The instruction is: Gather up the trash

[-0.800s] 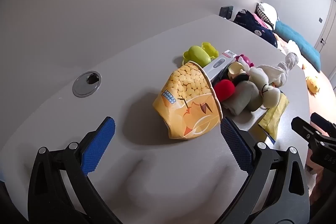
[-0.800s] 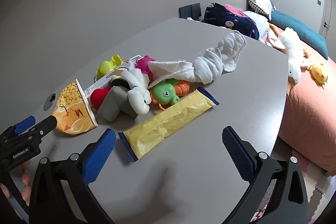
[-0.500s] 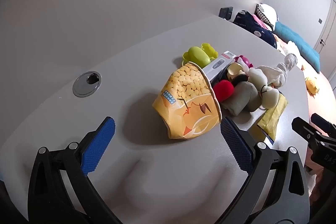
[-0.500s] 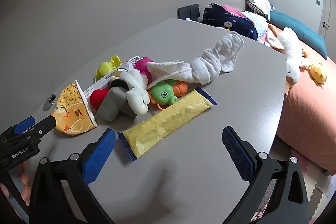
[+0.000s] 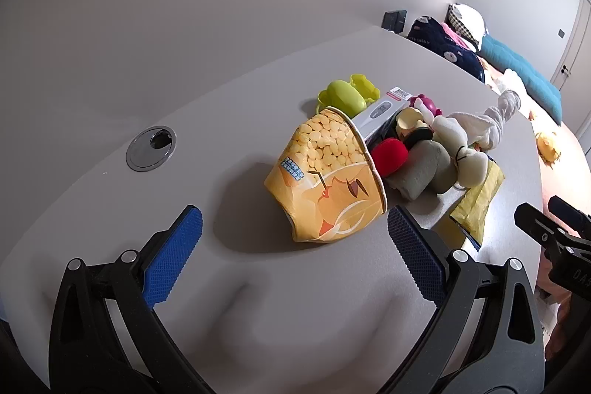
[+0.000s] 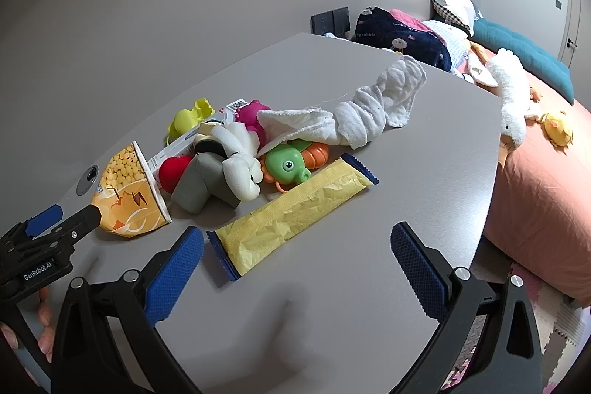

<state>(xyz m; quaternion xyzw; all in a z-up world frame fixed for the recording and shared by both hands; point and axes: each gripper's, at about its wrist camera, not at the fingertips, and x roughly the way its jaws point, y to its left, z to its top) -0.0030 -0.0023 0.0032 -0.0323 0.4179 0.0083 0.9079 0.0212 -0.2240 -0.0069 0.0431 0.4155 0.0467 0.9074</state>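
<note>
A crushed yellow corn-print paper cup (image 5: 328, 176) lies on its side on the grey table (image 5: 258, 301), just ahead of my open, empty left gripper (image 5: 293, 248); it also shows in the right wrist view (image 6: 127, 189). A flat yellow wrapper with blue ends (image 6: 295, 216) lies just ahead of my open, empty right gripper (image 6: 295, 266), and its edge shows in the left wrist view (image 5: 480, 194). A white and grey carton (image 5: 380, 111) lies behind the cup.
Toys are piled behind the trash: a green turtle (image 6: 288, 167), a red ball (image 5: 389, 156), a grey and white plush (image 6: 221, 172), lime cups (image 5: 345, 95) and a white cloth (image 6: 365, 106). A cable grommet (image 5: 150, 147) sits left. A bed (image 6: 539, 150) lies beyond the table's right edge.
Both grippers have drifted very slightly; the right one has edged a little closer to the yellow wrapper. Nothing on the table has moved.
</note>
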